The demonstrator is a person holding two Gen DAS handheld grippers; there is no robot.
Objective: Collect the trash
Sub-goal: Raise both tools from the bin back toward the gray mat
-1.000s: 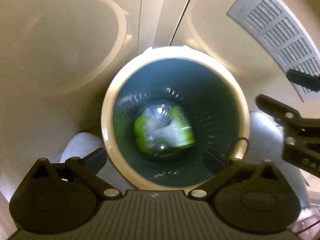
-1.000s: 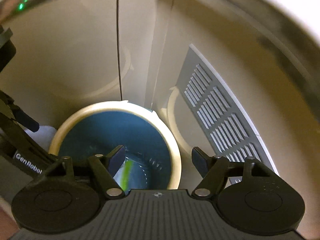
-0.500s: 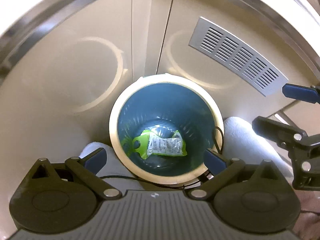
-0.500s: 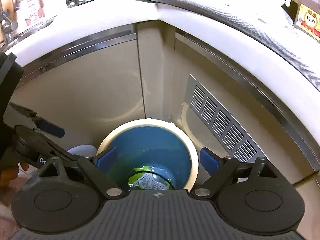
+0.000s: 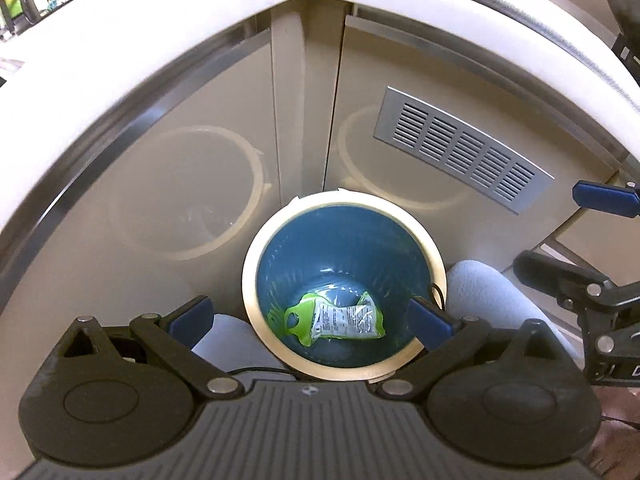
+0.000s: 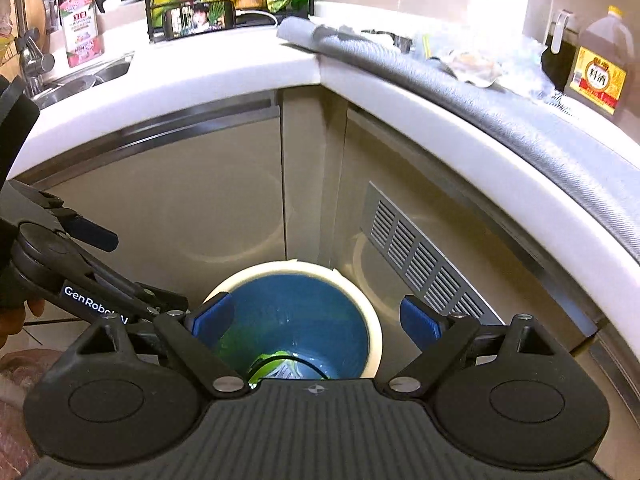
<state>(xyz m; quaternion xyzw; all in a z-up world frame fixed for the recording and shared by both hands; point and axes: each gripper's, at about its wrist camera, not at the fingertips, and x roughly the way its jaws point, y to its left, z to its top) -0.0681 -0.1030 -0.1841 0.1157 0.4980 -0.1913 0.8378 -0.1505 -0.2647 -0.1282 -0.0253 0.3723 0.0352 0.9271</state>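
A green and clear plastic snack wrapper [image 5: 335, 319] lies flat at the bottom of the round trash bin [image 5: 262, 248], whose blue liner sits inside a cream rim. The bin stands on the floor, tucked into the inside corner of the beige kitchen cabinets [image 5: 192, 128], probably so that it stays out of the walkway yet close under the counter [image 6: 240, 76]. The left gripper [image 5: 308, 320] hangs above the bin mouth with its blue-padded fingers [image 5: 191, 315] spread wide and nothing between them. The right gripper [image 6: 316, 316] looks down at the same bin from a little farther back, its fingers also wide apart and empty. With the wrapper inside and both grippers free, this piece of trash looks delivered. More crumpled wrappers [image 6: 472, 65] lie on the grey mat [image 6: 500, 116] on the counter, likely the next to collect.
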